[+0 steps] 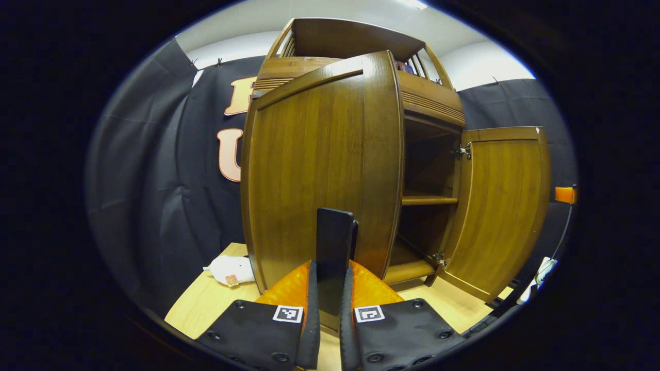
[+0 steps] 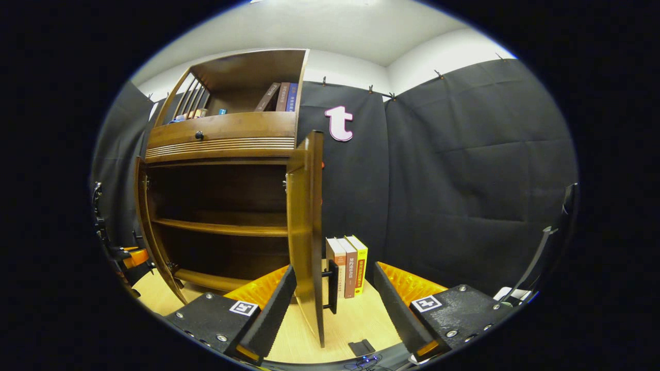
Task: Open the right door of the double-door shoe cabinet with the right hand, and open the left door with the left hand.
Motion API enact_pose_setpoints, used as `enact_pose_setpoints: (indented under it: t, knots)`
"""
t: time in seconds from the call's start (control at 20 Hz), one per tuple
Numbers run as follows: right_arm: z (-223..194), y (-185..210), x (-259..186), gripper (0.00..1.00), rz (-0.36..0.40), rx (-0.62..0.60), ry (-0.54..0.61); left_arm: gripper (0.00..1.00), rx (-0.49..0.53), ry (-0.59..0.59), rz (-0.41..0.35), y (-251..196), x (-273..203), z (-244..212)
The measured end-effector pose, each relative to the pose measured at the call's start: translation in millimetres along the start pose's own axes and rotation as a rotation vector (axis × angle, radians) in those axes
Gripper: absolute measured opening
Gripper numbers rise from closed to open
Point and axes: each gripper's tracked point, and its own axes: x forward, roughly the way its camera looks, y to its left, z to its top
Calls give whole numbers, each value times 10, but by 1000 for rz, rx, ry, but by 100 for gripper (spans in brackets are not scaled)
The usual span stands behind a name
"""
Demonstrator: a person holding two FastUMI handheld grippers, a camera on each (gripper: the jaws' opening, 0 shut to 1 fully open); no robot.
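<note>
The brown wooden shoe cabinet (image 1: 428,103) stands on a light wooden tabletop. In the left gripper view its left door (image 1: 309,180) is swung partly out toward me, and my left gripper (image 1: 334,288) is shut on that door's upright black handle (image 1: 334,232). The right door (image 1: 500,206) hangs wide open beyond it. In the right gripper view the right door (image 2: 307,221) is seen edge-on, its black handle (image 2: 333,286) on the outer face. My right gripper (image 2: 332,309) is open, one finger on each side of the door's edge, touching nothing. The left door (image 2: 144,226) stands open at the far left.
Inside are bare shelves (image 2: 221,226), with a drawer and knob (image 2: 198,135) above and books (image 2: 281,97) in the top rack. Three books (image 2: 348,265) stand on the table right of the cabinet. A white plush toy (image 1: 232,269) lies left of it.
</note>
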Motion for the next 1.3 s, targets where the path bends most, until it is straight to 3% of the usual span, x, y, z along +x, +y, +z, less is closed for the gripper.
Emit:
enact_pose_setpoints:
  t: [0.05,0.1,0.2,0.25,0.3,0.5,0.65,0.8,0.9,1.3]
  knots:
    - [5,80,-47,92,0,0,-5,20,-4,-2,-3,55,-45,3]
    - [10,160,-74,95,0,4,-10,20,-6,-4,-2,106,-106,0]
    - [39,320,-125,86,10,14,-18,20,10,-11,7,215,-210,7]
    - [19,440,-138,86,17,19,-17,19,15,-15,14,272,-243,9]
    - [-5,518,-154,92,24,21,-12,22,12,-18,23,338,-296,19]
    - [14,815,-117,92,60,13,-9,12,26,-25,55,552,-441,38]
    - [52,1039,-72,92,99,14,-12,16,12,-9,51,697,-513,29]
    - [26,1230,-45,92,132,12,-8,15,33,-11,95,946,-606,41]
    - [3,1328,-11,92,144,5,-2,10,35,-14,118,1108,-652,55]
    - [-3,1543,-44,92,184,1,4,9,8,-5,113,1458,-739,100]
